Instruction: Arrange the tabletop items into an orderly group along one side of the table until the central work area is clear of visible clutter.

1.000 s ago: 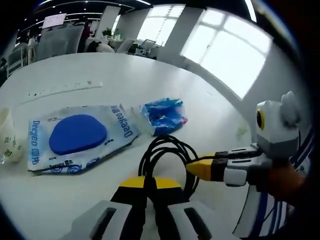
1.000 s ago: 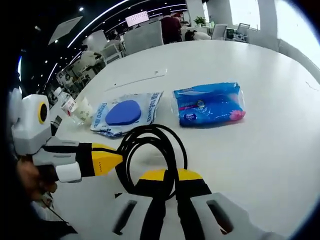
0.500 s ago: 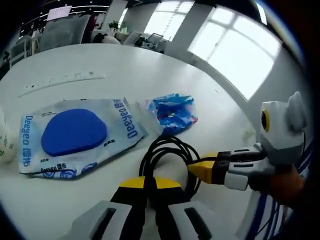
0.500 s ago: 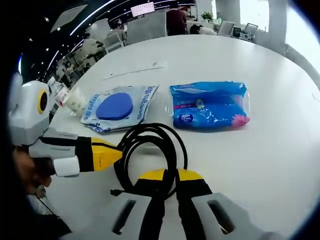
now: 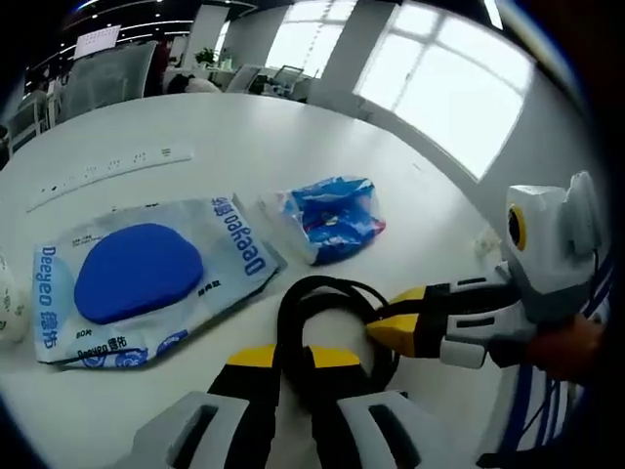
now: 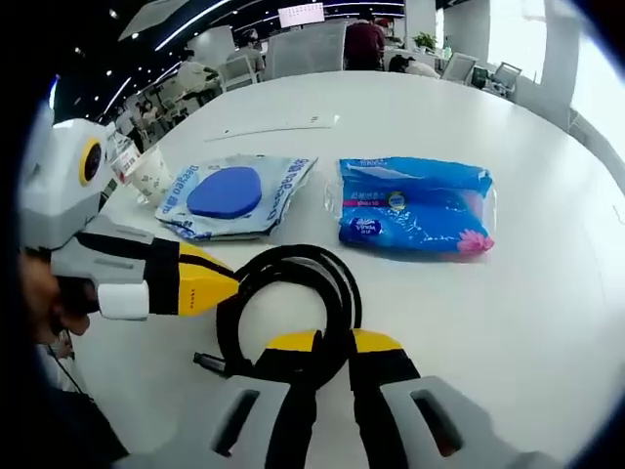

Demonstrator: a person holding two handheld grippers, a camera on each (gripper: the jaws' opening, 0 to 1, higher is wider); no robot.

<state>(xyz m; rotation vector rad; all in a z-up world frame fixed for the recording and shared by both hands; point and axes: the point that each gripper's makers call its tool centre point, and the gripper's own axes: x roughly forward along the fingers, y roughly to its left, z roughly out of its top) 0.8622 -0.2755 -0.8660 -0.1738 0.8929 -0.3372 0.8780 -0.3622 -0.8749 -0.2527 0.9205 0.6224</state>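
Both the left gripper (image 5: 293, 357) and the right gripper (image 6: 334, 344) appear clamped on the coiled black cable (image 6: 288, 303), near the blue-disc packet (image 5: 142, 278) and blue tissue pack (image 6: 415, 207). With 2 grips pulling unevenly, the coil could spring loose.

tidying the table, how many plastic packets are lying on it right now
2. The white packet with the blue oval lies beyond the black cable coil; the blue packet lies next to it, a gap between them. More may lie out of view.
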